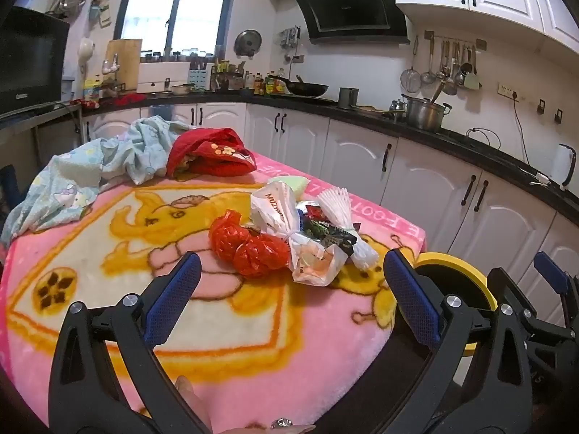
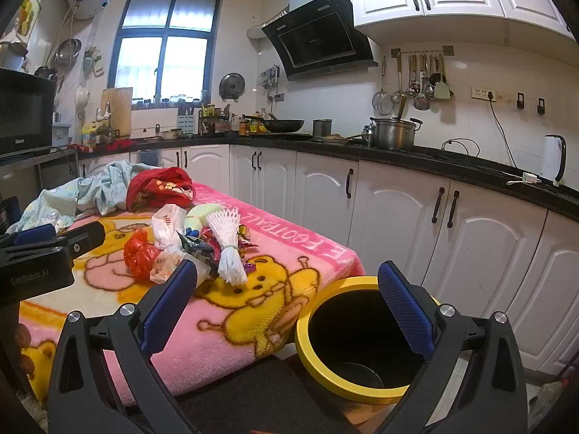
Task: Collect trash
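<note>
A pile of trash lies on the pink blanket-covered table point(image 1: 108, 289): a crumpled red plastic bag point(image 1: 246, 246), a white plastic bag point(image 1: 278, 213), dark snack wrappers point(image 1: 325, 231) and a white foam net point(image 1: 343, 217). The pile also shows in the right wrist view point(image 2: 195, 242). My left gripper point(image 1: 289, 285) is open and empty, just short of the red bag. My right gripper point(image 2: 286, 307) is open and empty, above the table's right corner and the yellow-rimmed black bin point(image 2: 362, 336). The bin stands on the floor beside the table.
A red cloth point(image 1: 213, 152) and a light blue cloth point(image 1: 90, 173) lie at the table's far end. White cabinets point(image 2: 398, 224) under a black counter run behind and to the right. The other gripper's body point(image 2: 39, 256) shows at left.
</note>
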